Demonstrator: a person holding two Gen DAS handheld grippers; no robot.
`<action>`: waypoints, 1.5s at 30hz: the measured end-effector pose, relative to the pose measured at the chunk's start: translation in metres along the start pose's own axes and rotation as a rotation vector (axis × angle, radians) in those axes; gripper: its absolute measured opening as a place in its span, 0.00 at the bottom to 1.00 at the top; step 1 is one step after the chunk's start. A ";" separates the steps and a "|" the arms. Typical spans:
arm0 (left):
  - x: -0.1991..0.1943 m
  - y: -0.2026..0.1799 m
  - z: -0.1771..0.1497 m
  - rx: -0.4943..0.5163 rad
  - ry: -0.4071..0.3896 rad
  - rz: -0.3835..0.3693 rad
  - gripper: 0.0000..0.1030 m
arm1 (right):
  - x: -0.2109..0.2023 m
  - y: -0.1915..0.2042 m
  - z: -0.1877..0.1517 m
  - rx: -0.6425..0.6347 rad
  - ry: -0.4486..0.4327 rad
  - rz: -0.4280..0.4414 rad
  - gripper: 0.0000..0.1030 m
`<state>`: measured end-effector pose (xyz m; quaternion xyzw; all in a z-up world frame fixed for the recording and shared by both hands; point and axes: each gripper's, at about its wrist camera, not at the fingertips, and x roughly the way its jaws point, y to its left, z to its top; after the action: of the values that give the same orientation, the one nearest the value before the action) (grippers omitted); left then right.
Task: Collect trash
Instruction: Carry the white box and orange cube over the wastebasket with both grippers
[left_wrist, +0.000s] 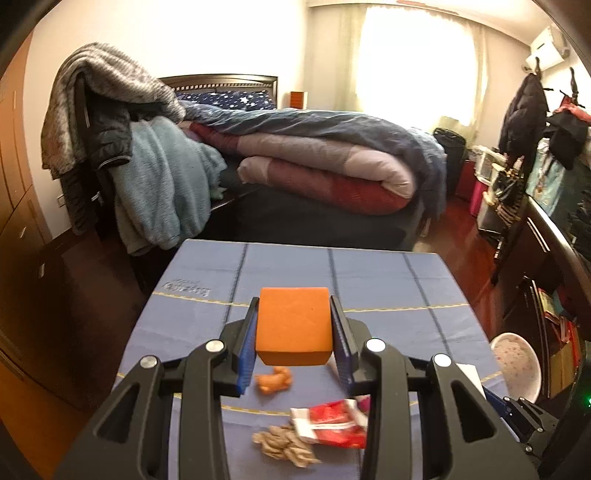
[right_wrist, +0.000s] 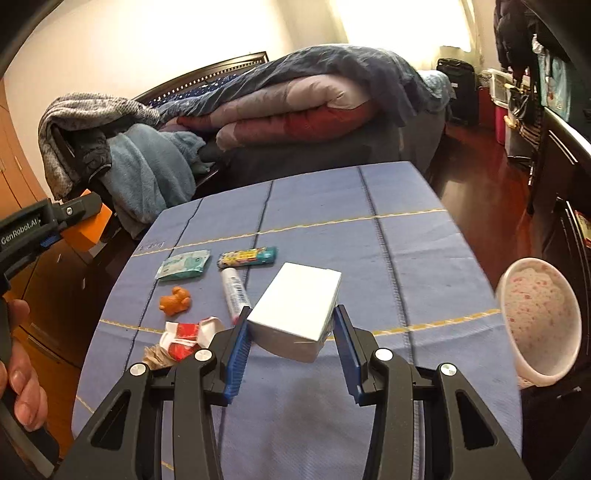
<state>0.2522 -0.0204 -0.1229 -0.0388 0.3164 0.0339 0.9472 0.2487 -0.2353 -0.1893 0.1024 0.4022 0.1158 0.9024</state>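
"GenRobot.AI" on left gripper (right_wrist: 79, 221), fingers pinching orange block (left_wrist: 293, 325); right gripper's (right_wrist: 291, 328) pinching white box (right_wrist: 299, 306).

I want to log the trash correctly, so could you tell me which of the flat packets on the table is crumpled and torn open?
The red-and-white wrapper, nearest the table's front left edge beside the brown scraps. The teal wipes packet and the colourful candy packet lie flat and intact.

Orange sponge (left_wrist: 293, 325), white box (right_wrist: 299, 306)

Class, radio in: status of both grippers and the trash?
Left gripper shut on sponge. Right gripper shut on white box. Red wrapper, wipes on table. Nothing blocking.
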 end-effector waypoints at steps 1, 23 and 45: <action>-0.002 -0.005 0.001 0.005 -0.003 -0.006 0.35 | -0.003 -0.004 -0.001 0.005 -0.005 -0.003 0.43; -0.017 -0.140 -0.003 0.161 -0.032 -0.195 0.35 | -0.068 -0.111 -0.018 0.145 -0.088 -0.129 0.43; 0.003 -0.292 -0.036 0.347 0.005 -0.416 0.35 | -0.104 -0.223 -0.030 0.296 -0.132 -0.325 0.43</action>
<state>0.2594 -0.3137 -0.1383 0.0600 0.3052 -0.2163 0.9255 0.1873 -0.4747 -0.1980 0.1747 0.3663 -0.0984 0.9086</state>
